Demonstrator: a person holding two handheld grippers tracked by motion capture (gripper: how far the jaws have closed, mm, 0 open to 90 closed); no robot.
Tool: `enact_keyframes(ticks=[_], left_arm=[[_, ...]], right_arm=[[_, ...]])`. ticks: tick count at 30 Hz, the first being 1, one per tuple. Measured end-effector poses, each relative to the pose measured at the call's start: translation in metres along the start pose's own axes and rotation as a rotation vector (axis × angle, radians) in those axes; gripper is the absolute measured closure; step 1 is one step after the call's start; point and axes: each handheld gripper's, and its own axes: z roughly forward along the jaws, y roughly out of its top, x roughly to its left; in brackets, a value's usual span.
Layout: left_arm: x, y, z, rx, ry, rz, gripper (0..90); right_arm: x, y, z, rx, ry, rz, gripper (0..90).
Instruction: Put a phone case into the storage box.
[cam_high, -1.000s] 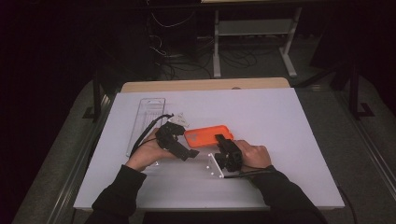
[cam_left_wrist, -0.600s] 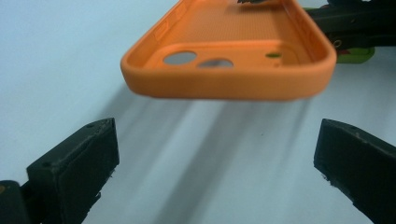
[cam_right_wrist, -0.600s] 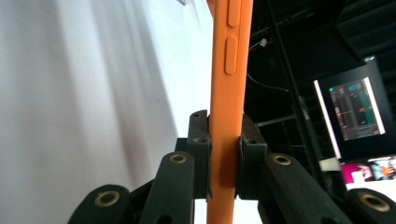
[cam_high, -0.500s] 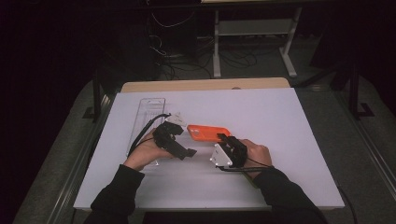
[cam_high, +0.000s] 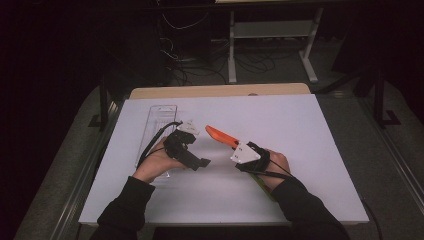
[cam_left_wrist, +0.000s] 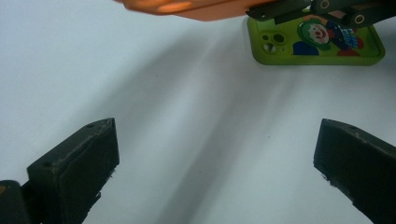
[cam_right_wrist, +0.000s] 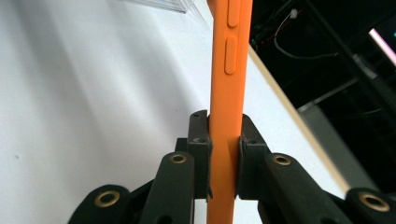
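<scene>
The right tool, clamped on the orange phone case, has lifted it edge-up off the counter, toward the open left tool.

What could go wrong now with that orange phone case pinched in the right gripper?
The right gripper pinches the orange case only by its thin edge at one end, so it might twist or slip out. Lifted and tilted over the table, it could drop. The open left gripper sits close and might bump it.

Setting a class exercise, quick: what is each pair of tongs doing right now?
Left tongs: open, holding nothing.
Right tongs: shut on the orange phone case, gripped by its edge.
</scene>
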Motion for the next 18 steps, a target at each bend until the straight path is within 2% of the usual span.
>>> enact_keyframes(ticks=[3,4,6,7,10,13,14,15,17,18], left_arm=[[-0.001,0.0,0.0,-0.003,0.0,-0.014,0.0],[0.0,0.0,0.0,-0.004,0.001,-0.014,0.0],[0.0,0.0,0.0,-0.004,0.0,-0.016,0.0],[-0.001,0.0,0.0,-0.005,-0.002,-0.024,0.0],[0.0,-0.001,0.0,0.006,-0.001,-0.016,0.0],[0.0,-0.001,0.0,0.007,0.005,-0.021,0.0],[-0.001,-0.001,0.001,-0.014,0.006,-0.051,0.0],[-0.002,-0.001,0.001,-0.02,0.005,-0.062,0.0],[0.0,-0.001,0.0,-0.008,0.0,-0.043,0.0],[0.0,-0.001,0.0,-0.014,-0.001,-0.049,0.0]], right_arm=[[-0.006,-0.001,0.0,-0.004,0.031,0.06,78.1],[-0.006,-0.001,0.0,-0.005,0.044,0.108,78.1],[-0.009,-0.001,0.0,-0.011,0.06,0.139,78.1],[-0.011,-0.002,0.0,-0.013,0.072,0.173,78.0],[-0.016,-0.004,0.0,-0.021,0.104,0.239,78.1],[-0.02,-0.005,0.0,-0.022,0.141,0.327,78.1],[-0.021,-0.006,0.0,-0.021,0.147,0.343,78.1],[-0.022,-0.007,0.001,-0.023,0.162,0.369,78.1],[-0.023,-0.008,0.001,-0.027,0.182,0.414,78.1],[-0.025,-0.009,0.002,-0.031,0.19,0.423,78.1]])
